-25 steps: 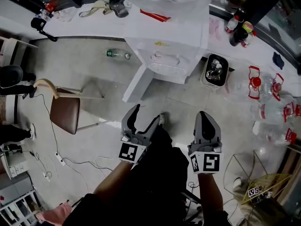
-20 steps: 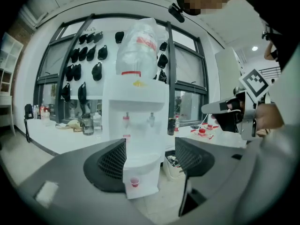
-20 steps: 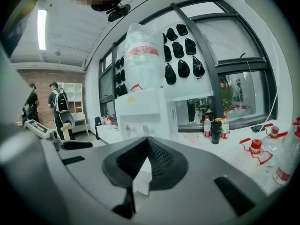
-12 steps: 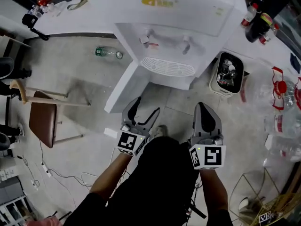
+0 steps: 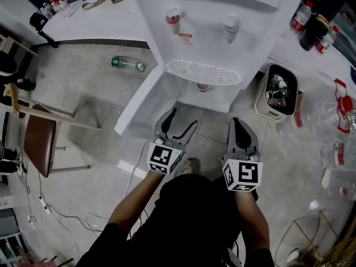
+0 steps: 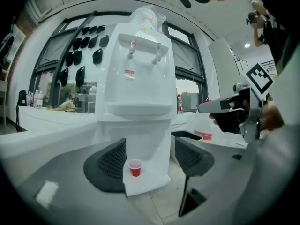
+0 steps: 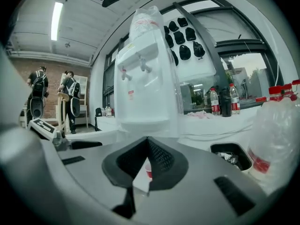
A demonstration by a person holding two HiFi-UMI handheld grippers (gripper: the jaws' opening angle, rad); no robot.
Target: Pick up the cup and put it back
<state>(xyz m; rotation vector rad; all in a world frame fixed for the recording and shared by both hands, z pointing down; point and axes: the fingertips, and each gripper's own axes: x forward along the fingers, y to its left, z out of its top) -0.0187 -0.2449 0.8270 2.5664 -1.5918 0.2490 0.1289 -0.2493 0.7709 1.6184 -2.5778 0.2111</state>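
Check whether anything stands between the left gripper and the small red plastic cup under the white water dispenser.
Nothing visible does. The small red plastic cup stands alone on the low ledge of the white water dispenser, framed by the left gripper's open jaws, with only bare floor between.

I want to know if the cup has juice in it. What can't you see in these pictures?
- Inside of the red cup: too small to tell in the left gripper view.
- Head view: the drip tray covers part of the cup.
- Right gripper view: the right gripper, jaws shut, hides most of it.
- Red label below the tap: print too small to read.
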